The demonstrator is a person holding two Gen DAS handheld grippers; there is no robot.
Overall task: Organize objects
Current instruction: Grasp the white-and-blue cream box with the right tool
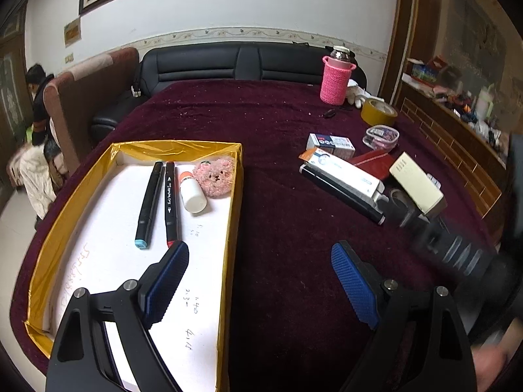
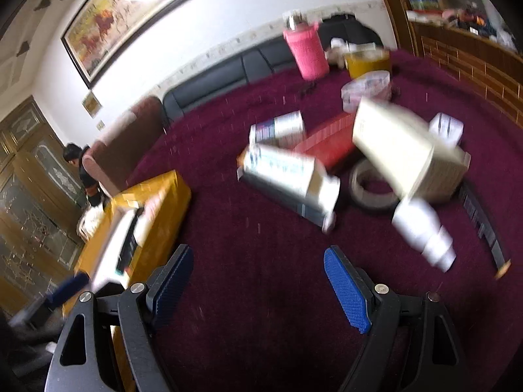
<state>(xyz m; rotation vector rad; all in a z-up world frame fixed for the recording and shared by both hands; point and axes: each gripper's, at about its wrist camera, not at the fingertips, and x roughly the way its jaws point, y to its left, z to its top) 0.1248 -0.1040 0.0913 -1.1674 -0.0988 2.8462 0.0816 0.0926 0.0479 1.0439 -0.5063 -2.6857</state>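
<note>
A gold-rimmed box (image 1: 233,196) lies on the maroon cloth. It holds two black markers (image 1: 150,204), a small white bottle (image 1: 192,196) and a pink plush bear (image 1: 214,176). My left gripper (image 1: 260,281) is open and empty over the box's right rim. To the right lies a pile: a long white carton (image 1: 343,174) on a black bar, a red box (image 1: 372,161), a cream box (image 1: 415,181). My right gripper (image 2: 258,287) is open and empty above the cloth, short of the blurred carton (image 2: 287,170), cream box (image 2: 402,150) and a white bottle (image 2: 425,232).
A pink knit-covered bottle (image 1: 336,78), a yellow tape roll (image 1: 379,112) and a small clear tub (image 1: 380,137) stand at the far right. A grey tape roll (image 2: 369,189) lies under the cream box. A black sofa (image 1: 228,65) and a wooden shelf (image 1: 457,124) border the table.
</note>
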